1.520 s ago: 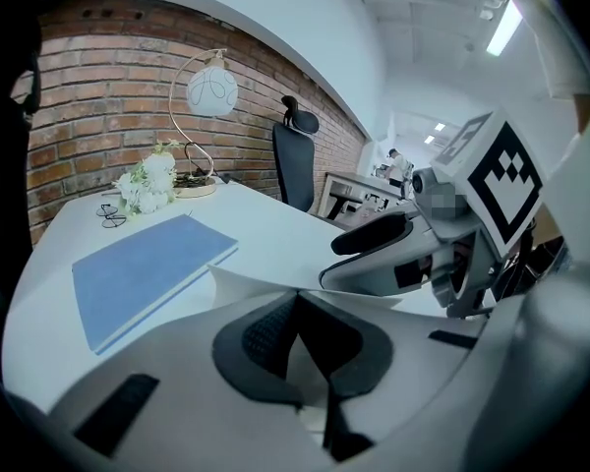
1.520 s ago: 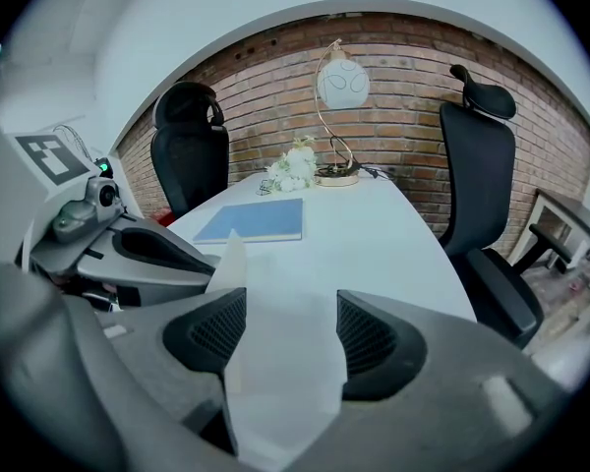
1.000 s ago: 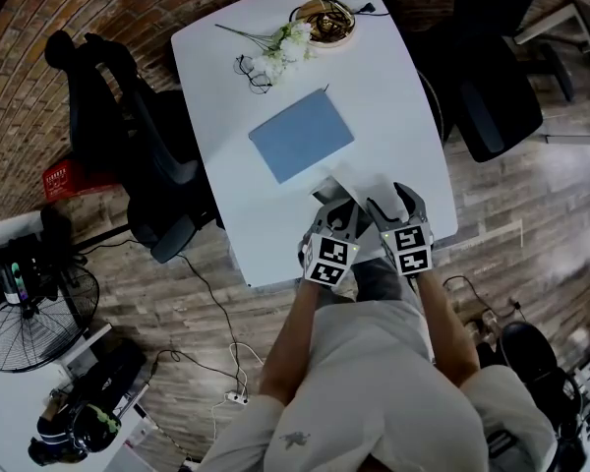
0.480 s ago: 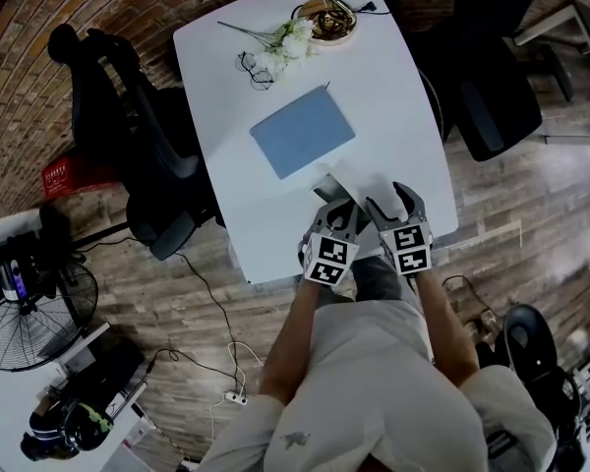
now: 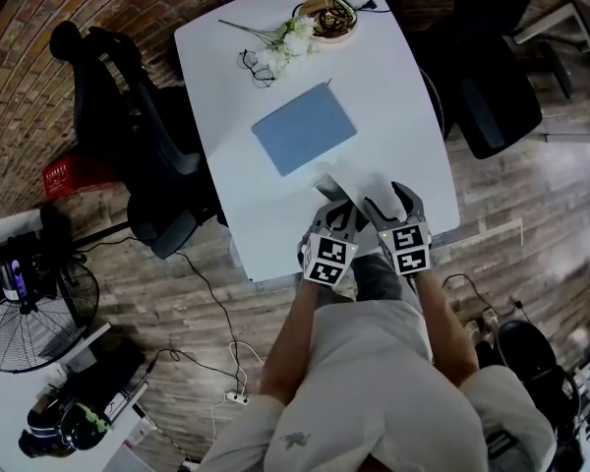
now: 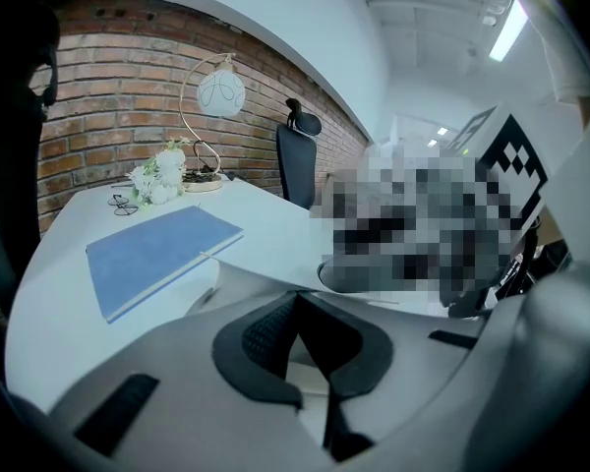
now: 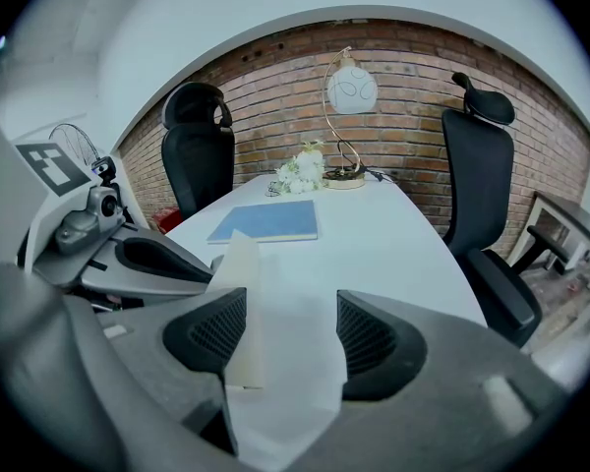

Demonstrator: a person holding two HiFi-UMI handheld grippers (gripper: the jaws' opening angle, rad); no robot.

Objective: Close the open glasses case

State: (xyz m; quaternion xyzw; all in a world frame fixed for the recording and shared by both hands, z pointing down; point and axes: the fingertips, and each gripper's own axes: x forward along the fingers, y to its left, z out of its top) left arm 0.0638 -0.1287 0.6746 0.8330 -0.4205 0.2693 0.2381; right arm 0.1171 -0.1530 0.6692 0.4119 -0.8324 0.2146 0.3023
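Basically nothing shifts over the last second: the white folding glasses case (image 5: pixel 359 183) stays open at the near edge of the white table (image 5: pixel 393 96), the left gripper (image 6: pixel 297 303) keeps pinching its flap, and the right gripper (image 7: pixel 290 337) straddles it wide, so the closing looks unfinished.

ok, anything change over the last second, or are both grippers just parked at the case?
Nothing visibly moved. The left gripper and right gripper sit at the white glasses case by the near table edge, as before. The right one's jaws are apart around the case, its flap up. The blue notebook stayed put.
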